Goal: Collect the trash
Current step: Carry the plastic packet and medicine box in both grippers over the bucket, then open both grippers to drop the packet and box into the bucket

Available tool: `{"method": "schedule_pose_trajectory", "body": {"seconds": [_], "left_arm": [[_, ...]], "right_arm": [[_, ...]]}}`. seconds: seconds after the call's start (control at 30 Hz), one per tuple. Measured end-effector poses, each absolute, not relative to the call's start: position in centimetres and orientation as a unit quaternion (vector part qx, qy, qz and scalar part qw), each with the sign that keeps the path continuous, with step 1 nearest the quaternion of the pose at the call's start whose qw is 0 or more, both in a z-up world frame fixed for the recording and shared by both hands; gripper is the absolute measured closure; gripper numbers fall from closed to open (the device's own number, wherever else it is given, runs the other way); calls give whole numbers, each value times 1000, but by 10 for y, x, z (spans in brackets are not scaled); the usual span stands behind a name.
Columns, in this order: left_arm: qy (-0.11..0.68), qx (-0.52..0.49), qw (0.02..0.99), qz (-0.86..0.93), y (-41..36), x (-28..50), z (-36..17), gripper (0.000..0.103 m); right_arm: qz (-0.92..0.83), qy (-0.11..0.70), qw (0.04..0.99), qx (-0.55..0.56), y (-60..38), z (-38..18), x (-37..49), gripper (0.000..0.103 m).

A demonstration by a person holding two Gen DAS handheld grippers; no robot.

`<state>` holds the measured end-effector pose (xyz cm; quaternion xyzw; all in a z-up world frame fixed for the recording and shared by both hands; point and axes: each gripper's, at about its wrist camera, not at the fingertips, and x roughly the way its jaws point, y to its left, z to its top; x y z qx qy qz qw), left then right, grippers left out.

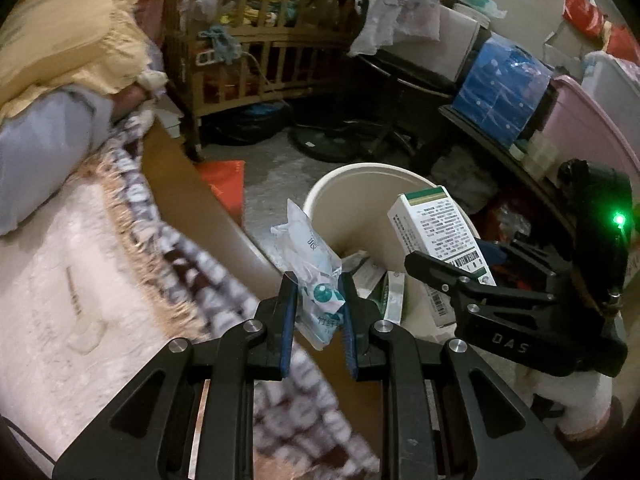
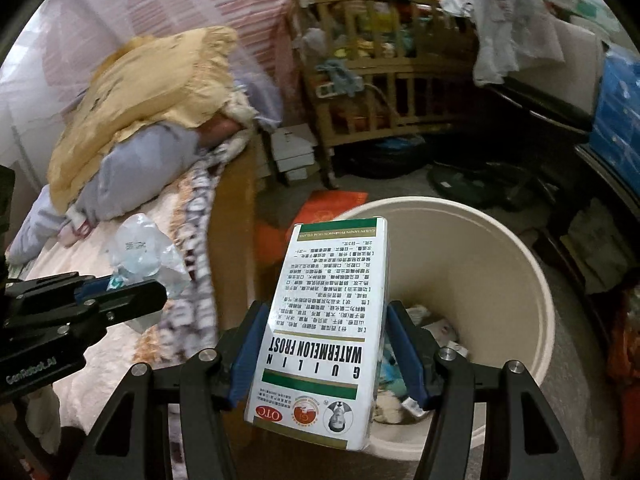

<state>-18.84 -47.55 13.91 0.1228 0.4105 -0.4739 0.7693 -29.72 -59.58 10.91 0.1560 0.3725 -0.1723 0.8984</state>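
Bed edge beside bin

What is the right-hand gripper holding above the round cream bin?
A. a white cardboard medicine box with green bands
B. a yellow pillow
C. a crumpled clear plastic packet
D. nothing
A: in the right wrist view the right gripper has its blue pads pressed on both sides of the white cardboard medicine box with green bands, above the round cream bin.

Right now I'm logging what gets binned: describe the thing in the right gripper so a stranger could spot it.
Find the cream bucket on the floor beside the bed. Held over it is a white medicine box, green-striped and printed "Watermelon Frost", unlike the crumpled plastic wrapper nearby.
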Motion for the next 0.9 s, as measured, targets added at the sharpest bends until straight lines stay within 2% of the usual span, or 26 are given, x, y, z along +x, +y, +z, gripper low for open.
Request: {"method": "schedule_pose_trajectory", "body": {"seconds": [0.7, 0.77, 0.8, 0.83, 0.9], "left_arm": [[446, 114, 734, -498, -548, -189, 107, 83], [448, 109, 731, -503, -548, -188, 104, 77], [450, 107, 729, -504, -548, -188, 104, 65], [451, 104, 728, -505, -547, -188, 104, 51], [447, 97, 730, -507, -544, -188, 106, 46]], "right_arm": [[-225, 375, 877, 200, -650, 84, -312, 43], [-233, 372, 875, 205, -654, 84, -314, 43], [-235, 370, 874, 209, -656, 85, -316, 41], [-238, 367, 874, 213, -657, 85, -318, 35], [-245, 361, 873, 218, -659, 87, -322, 32]]}}
